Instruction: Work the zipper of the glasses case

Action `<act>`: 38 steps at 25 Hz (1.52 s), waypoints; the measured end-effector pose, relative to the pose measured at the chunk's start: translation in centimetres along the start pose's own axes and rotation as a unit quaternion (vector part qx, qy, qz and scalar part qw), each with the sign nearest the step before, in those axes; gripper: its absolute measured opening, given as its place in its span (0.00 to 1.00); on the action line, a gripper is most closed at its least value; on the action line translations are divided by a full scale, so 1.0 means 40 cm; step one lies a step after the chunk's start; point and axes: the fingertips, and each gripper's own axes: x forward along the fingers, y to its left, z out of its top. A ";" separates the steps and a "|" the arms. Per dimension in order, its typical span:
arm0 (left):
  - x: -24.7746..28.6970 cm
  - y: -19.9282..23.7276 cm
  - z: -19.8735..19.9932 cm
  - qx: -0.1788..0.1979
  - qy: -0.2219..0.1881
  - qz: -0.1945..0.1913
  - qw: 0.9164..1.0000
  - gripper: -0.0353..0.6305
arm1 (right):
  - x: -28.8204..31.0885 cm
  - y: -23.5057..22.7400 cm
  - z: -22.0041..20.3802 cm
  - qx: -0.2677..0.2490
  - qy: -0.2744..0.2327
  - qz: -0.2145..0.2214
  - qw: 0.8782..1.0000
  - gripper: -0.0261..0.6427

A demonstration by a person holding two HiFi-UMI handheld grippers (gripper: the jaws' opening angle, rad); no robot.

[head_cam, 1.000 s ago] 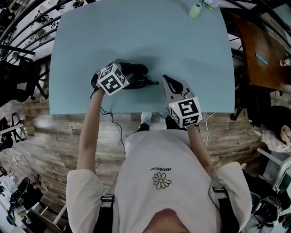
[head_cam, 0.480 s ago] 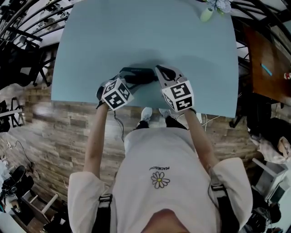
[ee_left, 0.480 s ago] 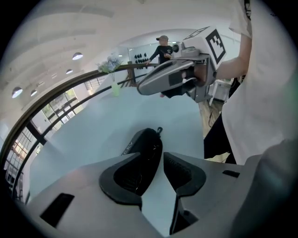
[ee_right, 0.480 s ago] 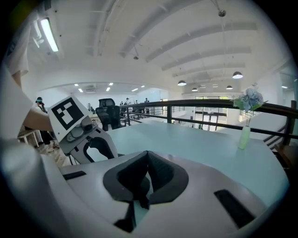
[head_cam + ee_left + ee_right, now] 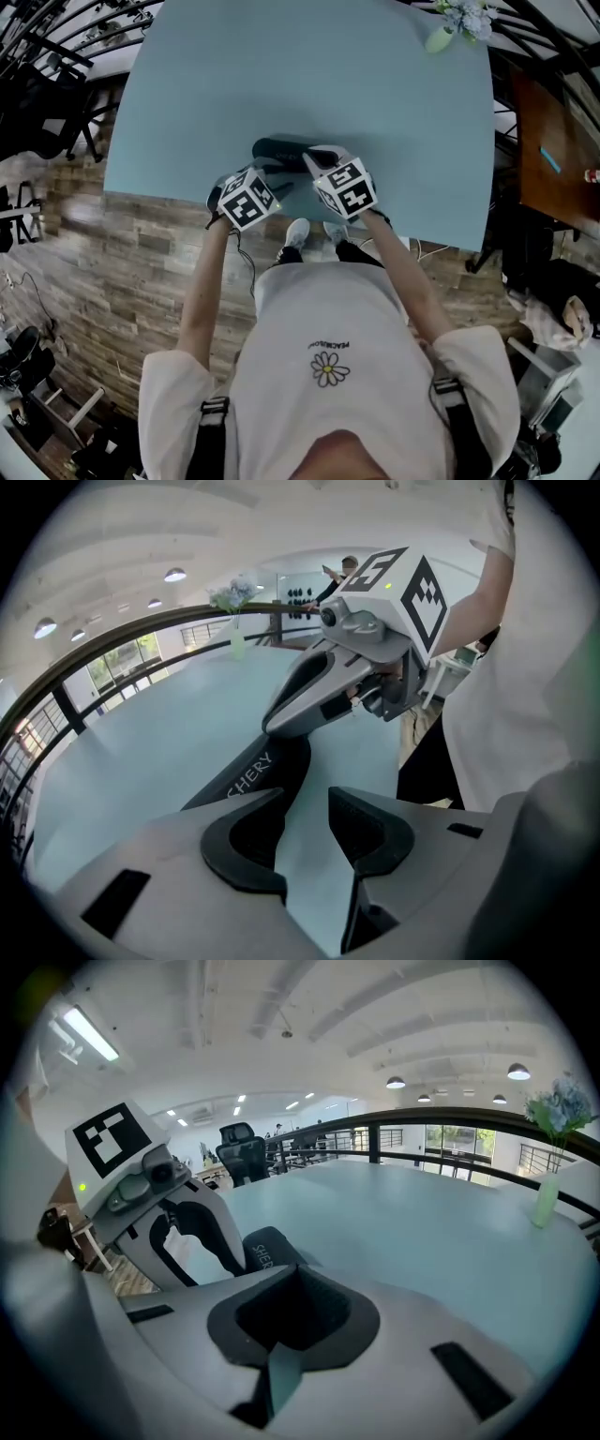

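Observation:
The dark glasses case (image 5: 277,149) lies on the light blue table (image 5: 309,84) close to its near edge. In the left gripper view its white lettering (image 5: 251,775) shows. My left gripper (image 5: 275,178) hangs over the case's near side. Its jaws (image 5: 307,808) are open and have just been closing a little; only table shows in the gap, and the case lies just beyond the left pad (image 5: 246,841). My right gripper (image 5: 314,157) is shut, empty, with its tip (image 5: 277,726) down at the case's right end; in its own view the case (image 5: 266,1249) lies just past the jaws (image 5: 292,1283).
A pale vase with flowers (image 5: 441,36) stands at the table's far right corner. The table's near edge (image 5: 178,199) runs just behind both grippers, with wood floor below. A brown table (image 5: 553,131) is at the right; black chairs (image 5: 42,122) and railings are at the left.
The right gripper has swung left and down from beside the case onto its right end. The left gripper has drawn back off the case's left end towards the near edge and the right.

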 end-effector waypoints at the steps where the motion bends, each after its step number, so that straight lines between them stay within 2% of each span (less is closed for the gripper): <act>1: -0.003 -0.001 0.002 0.001 0.001 0.000 1.000 0.29 | 0.001 0.000 -0.002 -0.001 0.000 -0.002 1.000 0.05; 4: -0.026 0.011 0.027 0.005 -0.012 0.010 1.000 0.27 | 0.005 0.003 -0.004 -0.006 0.003 -0.002 1.000 0.05; 7: -0.043 0.060 0.060 -0.001 -0.023 0.040 0.999 0.21 | 0.010 0.006 -0.003 -0.010 0.000 -0.002 1.000 0.05; 11: -0.028 0.126 0.063 -0.008 0.002 0.087 0.996 0.11 | 0.012 0.014 -0.004 -0.001 -0.006 -0.003 1.000 0.05; 16: -0.001 0.130 0.051 0.005 0.030 0.099 0.995 0.08 | 0.015 0.013 -0.003 -0.003 -0.004 0.012 1.000 0.05; 20: 0.002 0.123 0.051 -0.007 0.033 0.101 0.994 0.08 | -0.030 -0.013 0.003 -0.051 -0.009 0.040 0.998 0.06; 22: 0.003 0.116 0.050 -0.002 0.038 0.100 0.994 0.08 | -0.061 -0.050 -0.011 -0.100 0.009 0.053 0.994 0.20; 23: 0.005 0.112 0.050 -0.002 0.040 0.098 0.994 0.08 | -0.074 -0.075 -0.027 -0.131 0.026 0.056 0.989 0.21; 26: 0.009 0.104 0.053 -0.011 0.043 0.095 0.995 0.08 | -0.093 -0.142 -0.068 -0.217 0.077 0.069 0.971 0.21; 28: 0.011 0.104 0.056 -0.018 0.045 0.098 0.994 0.08 | -0.088 -0.157 -0.083 -0.272 0.105 0.090 0.952 0.21; 30: 0.015 0.107 0.057 -0.025 0.049 0.102 0.993 0.08 | -0.064 -0.159 -0.099 -0.343 0.130 0.113 0.923 0.21; 33: 0.025 0.117 0.062 -0.040 0.056 0.104 0.992 0.08 | -0.018 -0.148 -0.113 -0.437 0.151 0.158 0.873 0.21; 38: 0.035 0.132 0.072 -0.068 0.063 0.095 0.991 0.08 | 0.036 -0.121 -0.126 -0.525 0.167 0.232 0.802 0.21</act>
